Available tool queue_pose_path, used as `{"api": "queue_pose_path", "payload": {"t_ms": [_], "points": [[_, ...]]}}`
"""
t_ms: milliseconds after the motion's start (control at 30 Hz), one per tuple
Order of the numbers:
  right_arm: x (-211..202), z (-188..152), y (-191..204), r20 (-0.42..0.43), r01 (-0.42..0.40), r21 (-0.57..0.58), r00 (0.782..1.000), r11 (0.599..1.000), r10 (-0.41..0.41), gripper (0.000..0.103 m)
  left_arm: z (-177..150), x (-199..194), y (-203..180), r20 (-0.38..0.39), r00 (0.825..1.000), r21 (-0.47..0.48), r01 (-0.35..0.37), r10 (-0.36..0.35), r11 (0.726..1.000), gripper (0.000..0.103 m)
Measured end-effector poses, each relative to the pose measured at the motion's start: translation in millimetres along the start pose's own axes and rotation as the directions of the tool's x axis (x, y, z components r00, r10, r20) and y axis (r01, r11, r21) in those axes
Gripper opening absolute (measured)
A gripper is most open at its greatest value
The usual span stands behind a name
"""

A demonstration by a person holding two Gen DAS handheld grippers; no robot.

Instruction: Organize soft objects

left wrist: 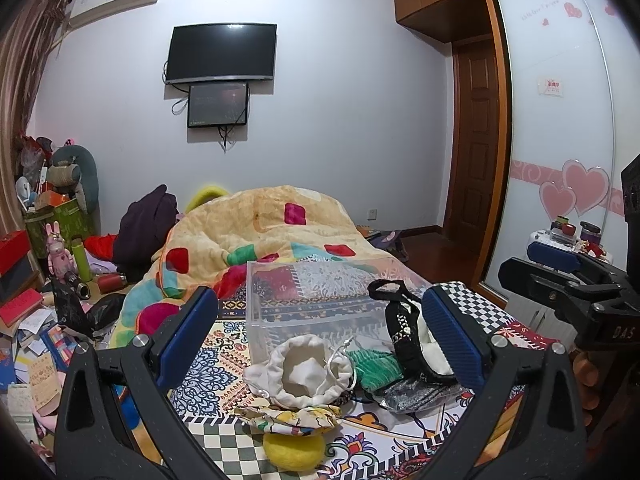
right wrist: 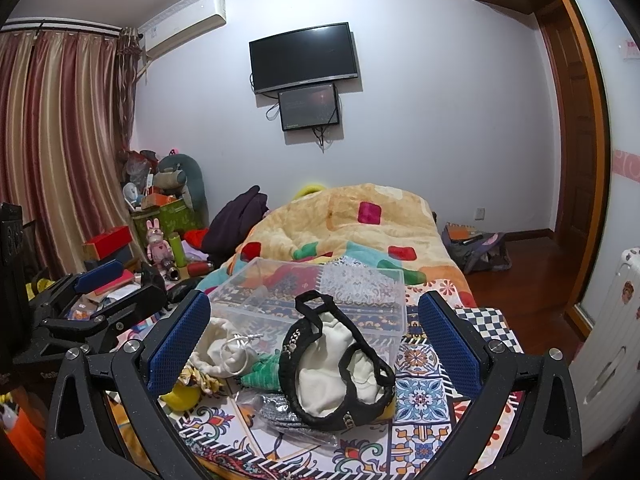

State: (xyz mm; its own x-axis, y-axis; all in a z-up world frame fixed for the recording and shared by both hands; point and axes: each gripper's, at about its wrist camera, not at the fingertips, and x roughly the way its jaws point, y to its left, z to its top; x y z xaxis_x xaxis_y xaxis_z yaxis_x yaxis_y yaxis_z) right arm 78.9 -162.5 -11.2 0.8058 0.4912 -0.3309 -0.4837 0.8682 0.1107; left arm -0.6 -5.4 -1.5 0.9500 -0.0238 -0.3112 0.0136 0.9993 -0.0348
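**Soft pile waiting by the bin**

My left gripper [left wrist: 320,344] and right gripper [right wrist: 314,340] both gape, empty. Near me the white drawstring pouch [left wrist: 302,372] looks limp and light; I'd pinch its gathered rim. Beyond stands the clear plastic bin [left wrist: 320,292]

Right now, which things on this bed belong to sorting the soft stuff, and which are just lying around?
For the job:
clear plastic bin
white drawstring pouch
black-trimmed white bag
green knit item
yellow ball

Just lying about:
quilt
wall TV
pink rabbit toy

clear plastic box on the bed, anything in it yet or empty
Empty: through the clear plastic box only the patterned bedspread shows; the soft items lie in front.
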Motion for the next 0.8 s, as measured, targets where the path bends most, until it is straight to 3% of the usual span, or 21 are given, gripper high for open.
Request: {"api": "queue_pose_path", "payload": {"t_ms": [367, 500, 600, 700, 800], "points": [[48, -26, -29, -0.168, 0.015, 0.042, 0.986, 0.999, -0.008, 0.102, -21, 42, 13, -0.135, 0.991, 0.002, 0.006, -0.006, 1.0, 0.101], [58, -40, -38, -0.222, 0.03, 0.05, 0.975, 0.998, -0.019, 0.094, -31, 60, 25, -0.197, 0.98, -0.029, 0.003, -0.009, 1.0, 0.086], [63, -44, -40, -0.248, 0.039, 0.058, 0.968, 0.998, -0.024, 0.093, -39, 74, 35, -0.245, 0.969, -0.066, -0.004, -0.012, 0.998, 0.081], [70, -50, -47, -0.288, 0.032, 0.081, 0.957, 0.996, -0.007, 0.077, -47, 84, 43, -0.279, 0.96, -0.086, -0.011, -0.013, 0.996, 0.074], [77, -56, -54, -0.324, 0.04, 0.108, 0.946, 0.993, -0.003, 0.073, -54, 92, 48, -0.313, 0.949, -0.102, -0.013, -0.02, 0.995, 0.063]]}}
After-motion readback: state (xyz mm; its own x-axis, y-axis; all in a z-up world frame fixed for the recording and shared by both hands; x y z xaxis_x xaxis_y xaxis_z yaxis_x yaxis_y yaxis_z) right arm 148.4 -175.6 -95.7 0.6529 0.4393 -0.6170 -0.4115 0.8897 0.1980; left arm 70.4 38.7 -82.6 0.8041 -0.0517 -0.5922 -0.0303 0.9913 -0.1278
